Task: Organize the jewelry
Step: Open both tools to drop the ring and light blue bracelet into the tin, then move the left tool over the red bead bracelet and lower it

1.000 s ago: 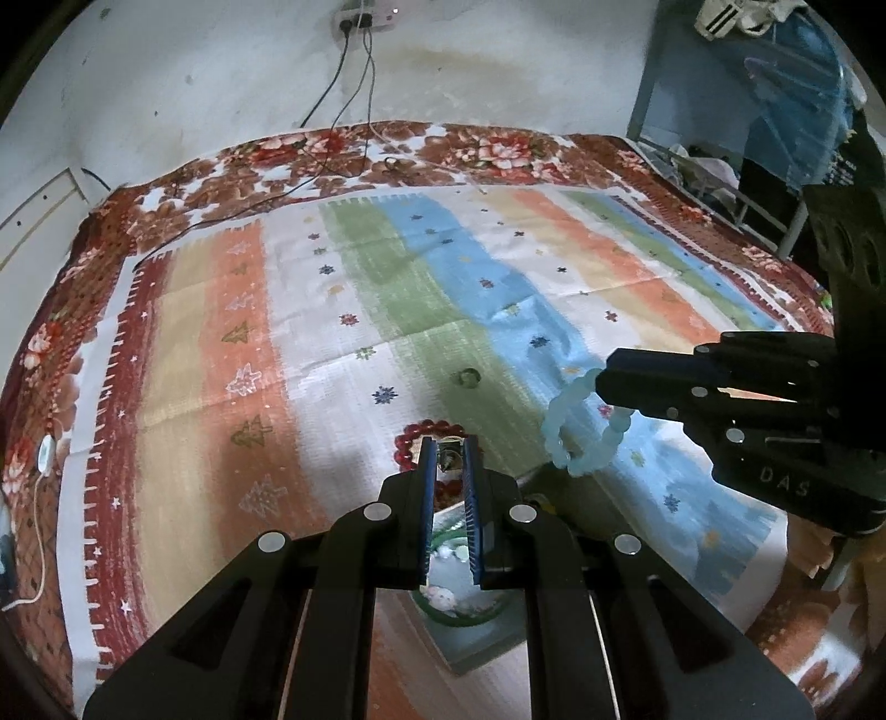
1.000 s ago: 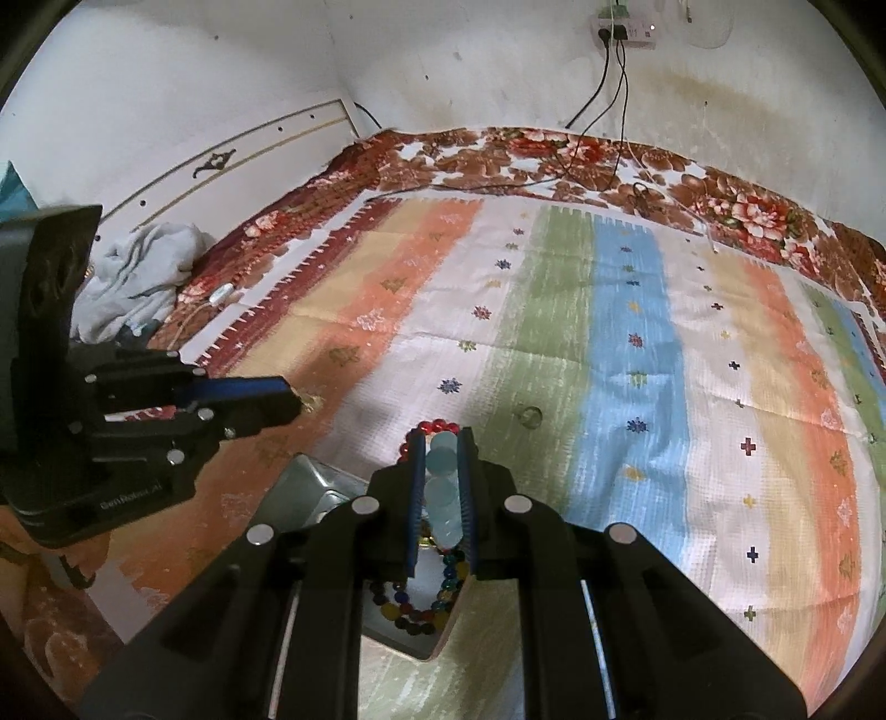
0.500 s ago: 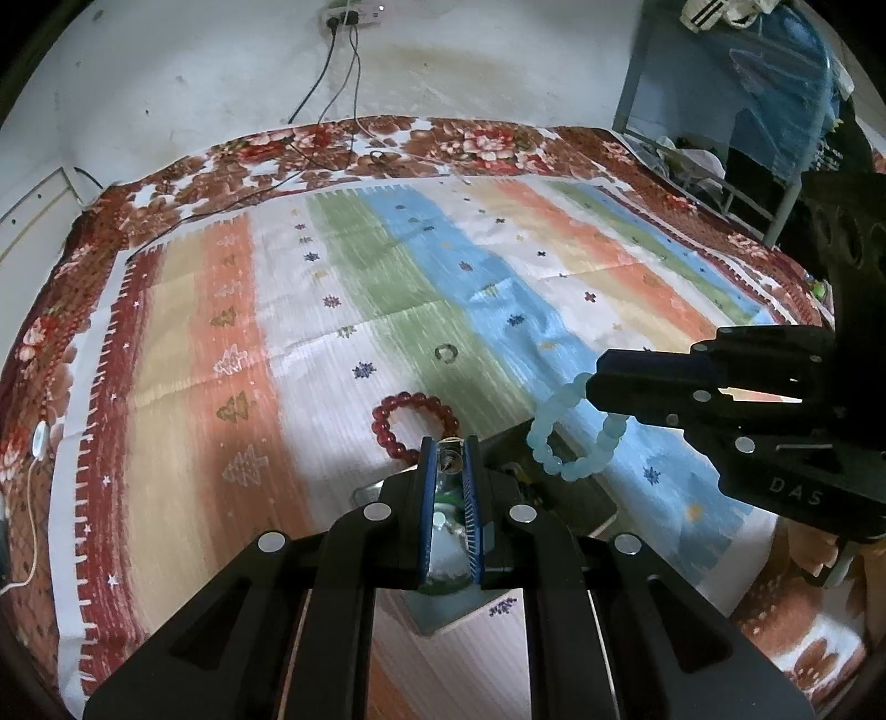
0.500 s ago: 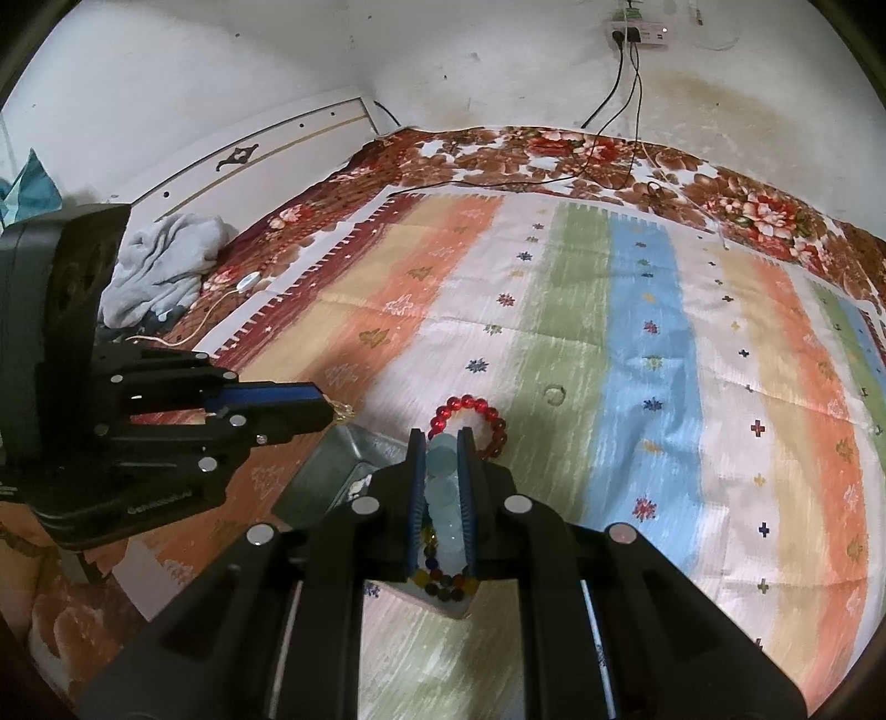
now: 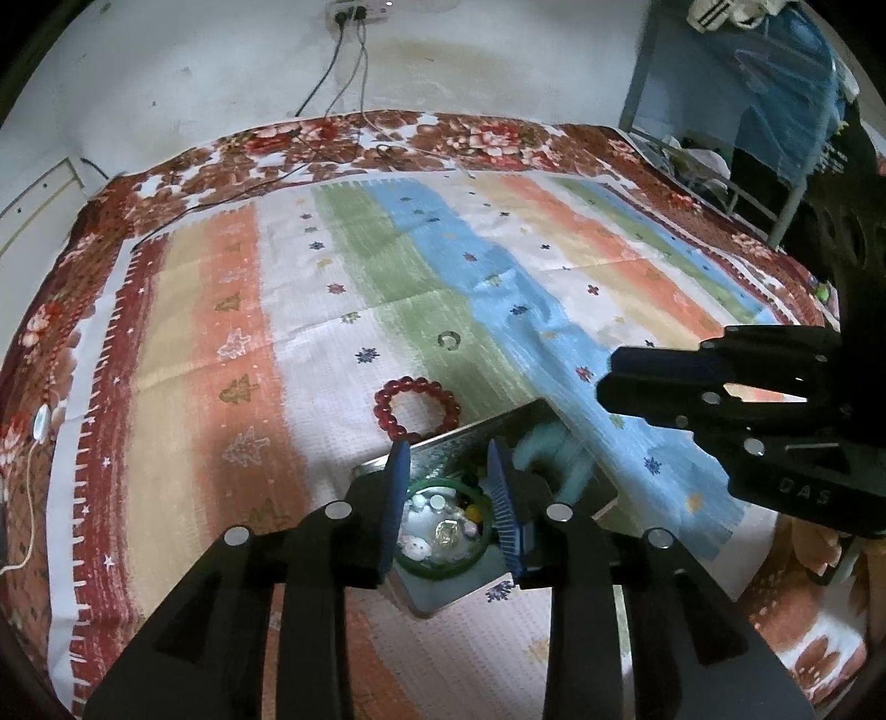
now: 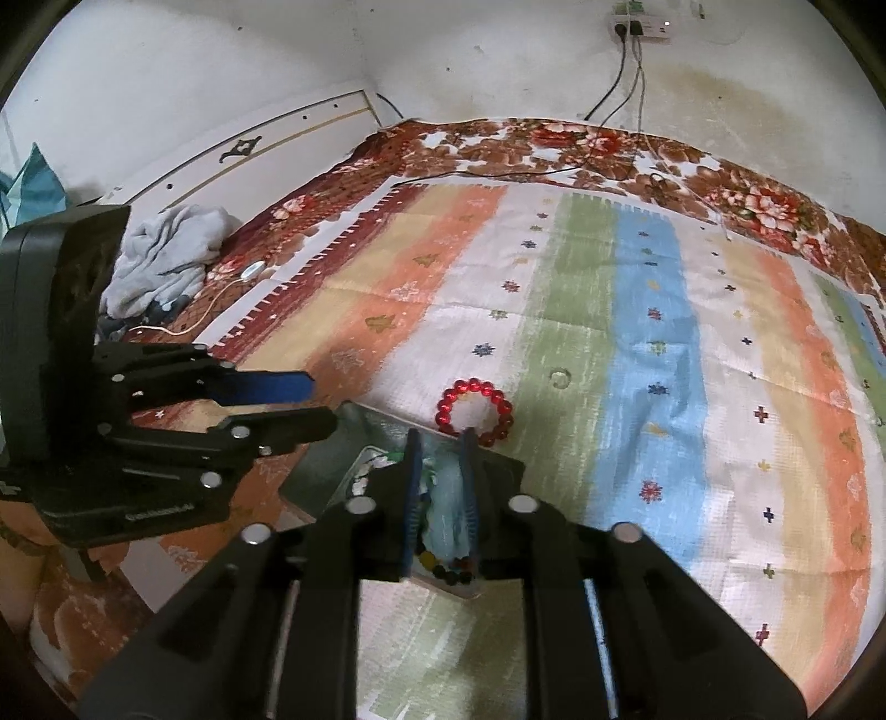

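A metal jewelry box (image 5: 454,443) (image 6: 332,465) lies open on the striped cloth near me, with a green bangle (image 5: 443,565) and several small pieces inside. My left gripper (image 5: 446,459) is open above the box. My right gripper (image 6: 440,443) is open over the box; the pale blue bead bracelet (image 5: 548,448) (image 6: 448,498) is blurred, dropping into the box between its fingers. A red bead bracelet (image 5: 416,403) (image 6: 477,404) lies on the cloth just beyond the box. A small ring (image 5: 448,339) (image 6: 559,378) lies farther out on the green stripe.
The striped cloth (image 5: 498,266) covers a floral bedspread (image 6: 554,138). A wall with a power strip and cables (image 6: 637,33) stands behind. Crumpled grey clothing (image 6: 160,249) lies at the left; a metal frame (image 5: 747,183) at the right.
Both grippers have opened. The left let its small piece fall into the box; the right released the pale blue bracelet, which has dropped into the box.
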The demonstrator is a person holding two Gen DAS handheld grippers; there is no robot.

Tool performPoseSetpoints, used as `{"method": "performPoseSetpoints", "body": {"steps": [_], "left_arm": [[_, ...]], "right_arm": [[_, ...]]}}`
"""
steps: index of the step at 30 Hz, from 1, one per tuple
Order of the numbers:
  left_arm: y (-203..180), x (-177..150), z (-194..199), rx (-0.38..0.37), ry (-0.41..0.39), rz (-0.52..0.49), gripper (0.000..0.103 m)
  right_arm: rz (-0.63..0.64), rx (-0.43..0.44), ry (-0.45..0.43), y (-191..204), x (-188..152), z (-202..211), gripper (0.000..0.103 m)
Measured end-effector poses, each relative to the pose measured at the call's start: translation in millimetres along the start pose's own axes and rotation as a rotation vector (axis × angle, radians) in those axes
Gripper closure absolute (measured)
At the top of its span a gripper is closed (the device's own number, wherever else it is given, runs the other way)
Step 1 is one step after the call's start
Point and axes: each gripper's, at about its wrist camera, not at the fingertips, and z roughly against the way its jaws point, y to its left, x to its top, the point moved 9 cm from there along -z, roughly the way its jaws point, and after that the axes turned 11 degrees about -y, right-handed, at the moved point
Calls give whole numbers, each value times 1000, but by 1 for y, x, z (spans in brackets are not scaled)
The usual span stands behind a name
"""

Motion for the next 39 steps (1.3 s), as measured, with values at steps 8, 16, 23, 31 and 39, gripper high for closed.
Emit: {"method": "performPoseSetpoints", "body": {"steps": [8, 16, 23, 31, 39], "left_arm": [[4, 2, -1, 5, 3, 11, 74], [15, 0, -9, 18, 25, 30, 72], [28, 2, -24, 36, 56, 29, 70], [37, 6, -39, 48, 84, 17, 66], [39, 7, -54, 44, 115, -8, 64]], "right_arm": [[-35, -30, -3, -17, 2, 1, 60], [-35, -53, 11, -25, 0, -6, 58], [-23, -71, 23, -34, 3, -13, 56], [-11, -89, 34, -44, 7, -24, 49], [-25, -110, 65, -59, 7, -45, 48]]}}
